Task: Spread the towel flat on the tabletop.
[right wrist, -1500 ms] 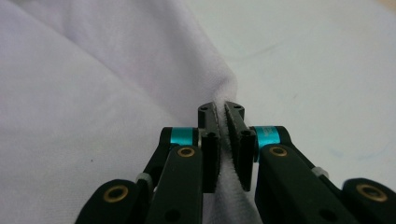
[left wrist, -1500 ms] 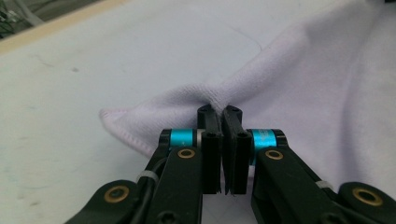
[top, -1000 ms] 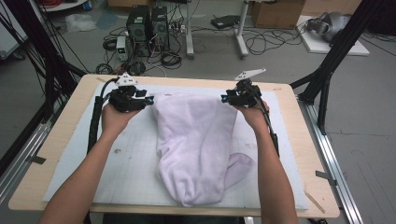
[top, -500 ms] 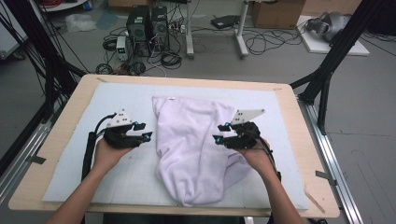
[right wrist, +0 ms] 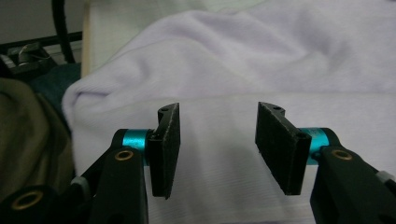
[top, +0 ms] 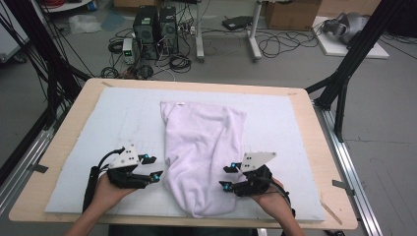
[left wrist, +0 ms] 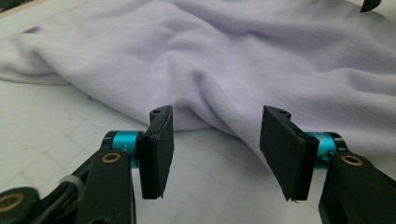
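Lilac cloth [top: 204,157] lies on the white mat [top: 98,128], between left gripper [top: 153,167] and right gripper [top: 226,178]. Both have just been opening; jaws apart, gripping nothing.

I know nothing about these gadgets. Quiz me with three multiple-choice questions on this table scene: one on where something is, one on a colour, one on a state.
1. Where does the garment lie?
A. in the middle of the white mat
B. on the floor
C. hanging off the far table edge

2. What colour is the garment?
A. dark green
B. pale lilac
C. red

3. How do the jaws of the left gripper stand?
A. clamped on the cloth
B. apart, nothing between them
C. clamped on a cable

Answers: 1 A, the high view shows it lying mid-mat; 2 B, all views show pale lilac cloth; 3 B, the left gripper view shows a clear gap.
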`<action>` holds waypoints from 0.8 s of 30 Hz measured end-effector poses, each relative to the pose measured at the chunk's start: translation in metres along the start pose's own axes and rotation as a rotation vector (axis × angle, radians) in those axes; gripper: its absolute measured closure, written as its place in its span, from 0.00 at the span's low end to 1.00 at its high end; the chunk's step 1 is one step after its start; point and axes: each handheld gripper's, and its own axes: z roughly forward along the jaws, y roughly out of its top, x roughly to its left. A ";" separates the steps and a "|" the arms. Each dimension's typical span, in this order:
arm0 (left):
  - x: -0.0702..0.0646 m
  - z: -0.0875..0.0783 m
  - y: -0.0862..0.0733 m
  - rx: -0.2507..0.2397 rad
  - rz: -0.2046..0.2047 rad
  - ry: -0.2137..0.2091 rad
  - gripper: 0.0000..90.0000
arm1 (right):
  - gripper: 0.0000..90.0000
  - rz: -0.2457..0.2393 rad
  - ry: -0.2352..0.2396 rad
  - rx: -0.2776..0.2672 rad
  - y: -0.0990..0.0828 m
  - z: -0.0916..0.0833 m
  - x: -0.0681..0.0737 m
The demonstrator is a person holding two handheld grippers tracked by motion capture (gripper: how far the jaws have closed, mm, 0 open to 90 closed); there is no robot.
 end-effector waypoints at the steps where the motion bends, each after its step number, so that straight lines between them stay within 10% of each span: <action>1: -0.003 0.002 -0.002 0.001 0.002 -0.008 0.50 | 0.55 -0.005 0.010 -0.001 -0.002 0.001 0.003; 10: -0.014 0.025 -0.010 0.086 0.000 -0.124 0.53 | 0.53 -0.030 0.063 0.032 -0.011 0.008 0.024; 16: -0.018 0.039 -0.011 0.125 0.024 -0.196 0.75 | 0.67 -0.041 0.056 0.074 -0.014 0.020 0.023; 24: -0.017 0.022 0.002 0.072 0.023 -0.157 0.93 | 0.89 -0.096 0.055 0.088 0.005 0.020 0.022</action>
